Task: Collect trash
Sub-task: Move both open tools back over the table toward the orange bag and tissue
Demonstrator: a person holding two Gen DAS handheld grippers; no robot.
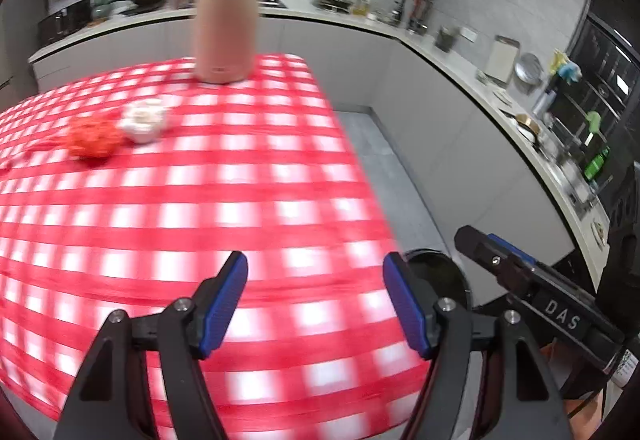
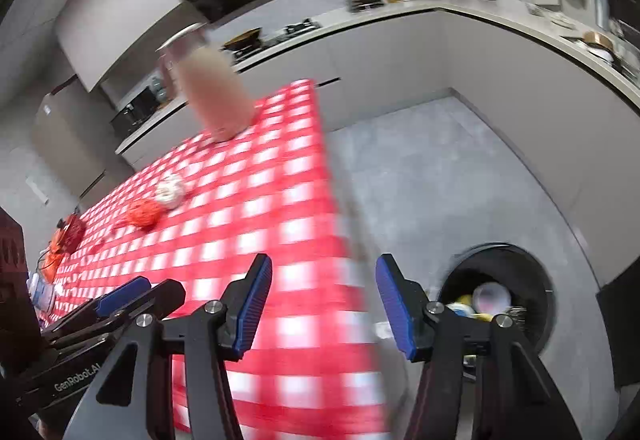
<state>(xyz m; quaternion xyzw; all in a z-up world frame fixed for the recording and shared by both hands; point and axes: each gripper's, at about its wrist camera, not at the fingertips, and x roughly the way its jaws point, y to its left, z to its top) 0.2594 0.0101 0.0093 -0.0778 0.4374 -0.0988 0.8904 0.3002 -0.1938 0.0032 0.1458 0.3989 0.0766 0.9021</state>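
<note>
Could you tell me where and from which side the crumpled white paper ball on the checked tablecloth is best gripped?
Probably across the middle of the white paper ball, from above. It is a squat, rounded wad lying flat, and the red crumpled wad crowds its left side, so a sideways approach risks catching both. The right side looks free.

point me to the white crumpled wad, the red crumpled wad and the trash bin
white crumpled paper wad (image 1: 143, 119): left wrist view, middle of the ball.
red crumpled wrapper wad (image 1: 93, 138): left wrist view, middle of the clump.
round black trash bin on the floor (image 2: 538, 272): right wrist view, upper right rim.
</note>
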